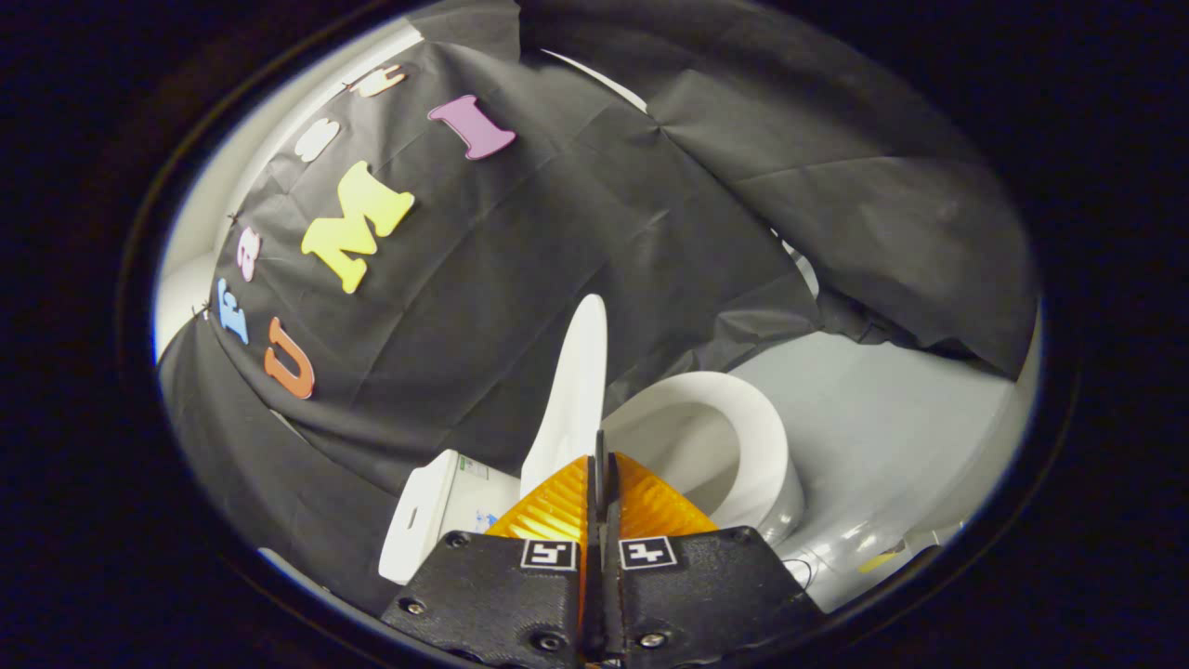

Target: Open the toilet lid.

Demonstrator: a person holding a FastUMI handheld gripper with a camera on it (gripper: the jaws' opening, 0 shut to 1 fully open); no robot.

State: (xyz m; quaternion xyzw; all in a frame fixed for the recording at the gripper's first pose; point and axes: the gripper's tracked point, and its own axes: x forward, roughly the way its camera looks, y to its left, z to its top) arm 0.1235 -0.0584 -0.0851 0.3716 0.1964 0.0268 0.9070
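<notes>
One lid nearly upright, and we judge the lifting step close to done.

Left of the tongs (599,465) we see the toilet's tank (432,516) against the black cloth wall (520,279). Just ahead of the tips the toilet lid (578,390) stands raised, edge-on to us; the two fingers are pressed close together, and we cannot tell whether a sliver of the lid's edge is pinched between them. Right of the tips the seat (743,437) lies open over the bowl, with pale grey floor (892,418) beyond. Next, we think, the lid needs leaning back toward the tank, then a gentle release so it does not drop shut.
</notes>
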